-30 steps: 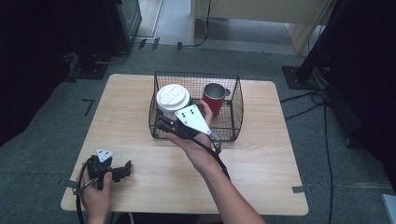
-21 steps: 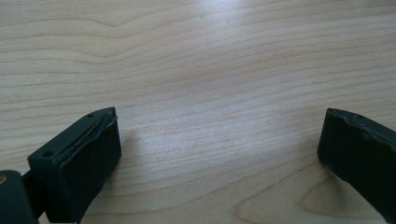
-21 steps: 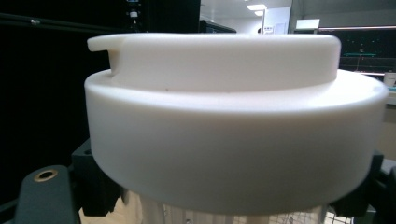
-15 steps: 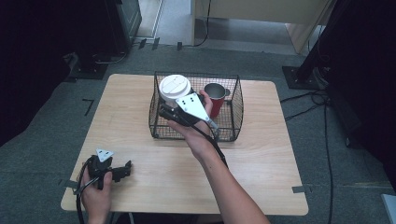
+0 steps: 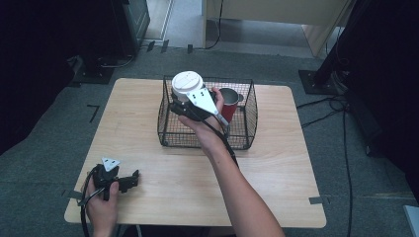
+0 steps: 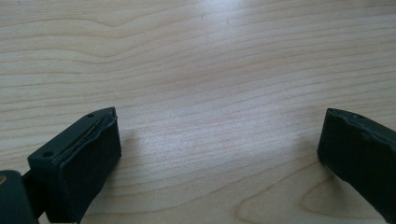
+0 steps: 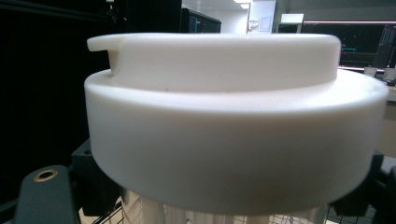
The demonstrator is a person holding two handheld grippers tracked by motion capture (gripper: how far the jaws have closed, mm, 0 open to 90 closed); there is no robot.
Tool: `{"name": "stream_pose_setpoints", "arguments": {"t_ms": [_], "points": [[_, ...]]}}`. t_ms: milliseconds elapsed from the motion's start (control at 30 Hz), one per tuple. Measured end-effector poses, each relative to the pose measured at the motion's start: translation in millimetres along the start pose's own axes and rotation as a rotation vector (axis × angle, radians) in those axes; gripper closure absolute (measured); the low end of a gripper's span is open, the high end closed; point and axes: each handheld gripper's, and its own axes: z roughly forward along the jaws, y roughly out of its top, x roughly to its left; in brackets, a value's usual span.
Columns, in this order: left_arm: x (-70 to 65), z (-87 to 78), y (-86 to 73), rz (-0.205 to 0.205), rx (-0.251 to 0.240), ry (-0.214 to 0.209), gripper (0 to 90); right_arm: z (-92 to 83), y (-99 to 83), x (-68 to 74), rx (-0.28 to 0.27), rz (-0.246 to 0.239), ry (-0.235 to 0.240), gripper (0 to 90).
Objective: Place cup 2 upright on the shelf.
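The wooden table (image 5: 148,128) carries a black wire basket (image 5: 249,116) near its far edge, and much of the basket's inside is covered by the person's right hand and forearm reaching over it. The right gripper (image 5: 184,103) holds a cup with a white lid (image 5: 187,83) raised above the basket's left end; its fingers are clamped tight below the lid, and the cup's body is mostly hidden in the high view. In the right gripper view the lid (image 7: 233,116) looms so close that just a strip of pale, clear cup wall and a little basket wire show under it, and the fingers (image 7: 44,196) are cut off at the lower corners. A red cup (image 5: 230,101) stands in the basket's right half, partly masked by the gripper's grey plate. The left gripper (image 5: 129,179) rests on the table's near left corner, its fingers (image 6: 79,163) wide apart with bare wood between them.
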Motion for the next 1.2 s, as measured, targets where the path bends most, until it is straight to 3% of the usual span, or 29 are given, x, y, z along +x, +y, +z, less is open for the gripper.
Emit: {"name": "stream_pose_setpoints", "arguments": {"t_ms": [200, 367, 533, 700, 767, 1200], "points": [[0.0, 0.1, 0.1, 0.000, 0.000, 0.000, 0.0, 12.9, -9.0, -4.8, 0.015, 0.023, -0.006, 15.9], [0.0, 0.0, 0.1, 0.001, 0.001, 0.000, 0.0, 25.1, -18.8, -2.8, 0.016, -0.007, -0.004, 15.9], [0.0, 0.0, 0.0, 0.000, 0.001, -0.001, 0.0, 34.3, -24.8, -1.7, 0.029, 0.002, -0.006, 15.9], [0.0, 0.0, 0.0, 0.000, 0.001, -0.001, 0.0, 44.3, -37.4, -0.8, 0.062, -0.012, -0.011, 15.8], [0.0, 0.0, 0.0, 0.000, 0.001, 0.000, 0.0, 50.5, -45.4, -2.7, 0.091, 0.003, -0.019, 15.9], [0.1, 0.0, 0.0, 0.002, 0.002, 0.000, 0.0, 66.9, -59.5, -7.1, 0.153, 0.030, -0.027, 15.9]]}}
